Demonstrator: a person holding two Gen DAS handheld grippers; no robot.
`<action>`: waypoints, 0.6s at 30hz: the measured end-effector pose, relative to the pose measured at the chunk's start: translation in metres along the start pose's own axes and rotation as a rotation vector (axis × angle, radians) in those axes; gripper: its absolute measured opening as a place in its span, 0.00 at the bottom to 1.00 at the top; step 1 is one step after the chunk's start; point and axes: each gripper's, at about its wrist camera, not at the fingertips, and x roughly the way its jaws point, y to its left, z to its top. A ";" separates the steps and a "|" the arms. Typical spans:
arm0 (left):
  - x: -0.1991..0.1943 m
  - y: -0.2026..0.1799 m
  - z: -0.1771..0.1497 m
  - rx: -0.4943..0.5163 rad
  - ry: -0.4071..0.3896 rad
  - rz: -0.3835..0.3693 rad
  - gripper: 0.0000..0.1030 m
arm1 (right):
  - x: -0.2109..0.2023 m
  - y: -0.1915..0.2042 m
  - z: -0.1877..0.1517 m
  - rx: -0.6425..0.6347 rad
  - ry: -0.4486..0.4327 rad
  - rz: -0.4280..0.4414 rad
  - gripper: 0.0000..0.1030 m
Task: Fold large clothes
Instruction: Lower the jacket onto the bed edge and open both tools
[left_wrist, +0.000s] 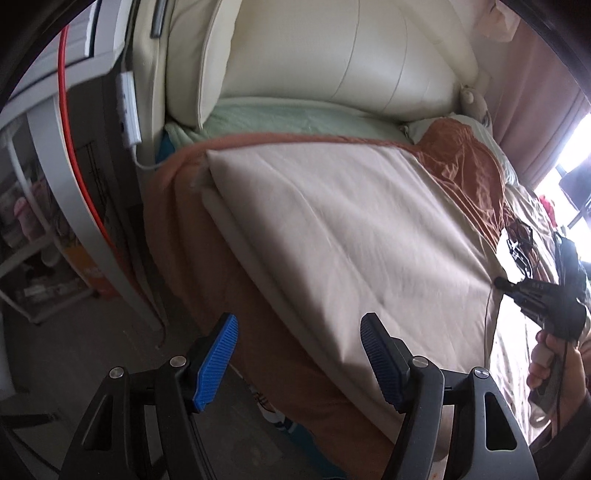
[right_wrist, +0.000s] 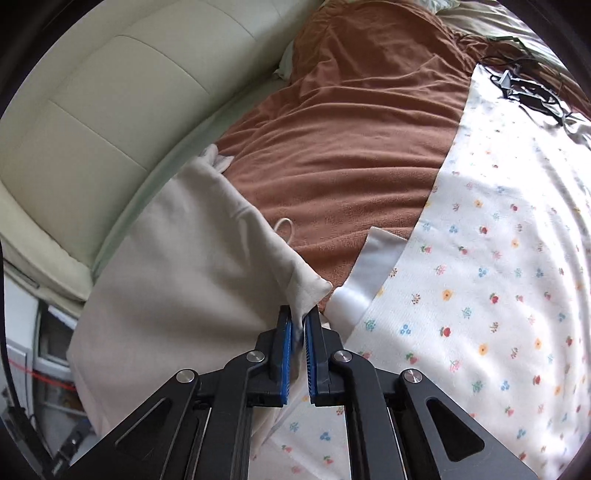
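A large cream cloth lies folded flat on a brown blanket on the bed. My left gripper hangs open over the cloth's near-left edge, and nothing sits between its blue pads. In the right wrist view my right gripper is shut on the near corner of the cream cloth, whose tip sticks out past the pads. The left wrist view shows the right gripper at the cloth's right edge, held by a hand.
A cream padded headboard rises behind the bed. A floral sheet covers the bed's right part, with a white strip at its edge and black cables farther back. Left of the bed are a white power strip, a red cable and shelves.
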 end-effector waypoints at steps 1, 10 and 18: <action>-0.001 0.000 -0.002 0.008 0.001 0.003 0.68 | 0.002 0.000 -0.001 -0.011 0.019 0.007 0.06; -0.023 -0.012 -0.013 0.060 -0.039 0.010 0.73 | -0.048 -0.008 -0.017 -0.044 0.028 0.027 0.35; -0.071 -0.040 -0.019 0.094 -0.112 -0.025 0.94 | -0.127 -0.010 -0.032 -0.084 -0.035 0.035 0.72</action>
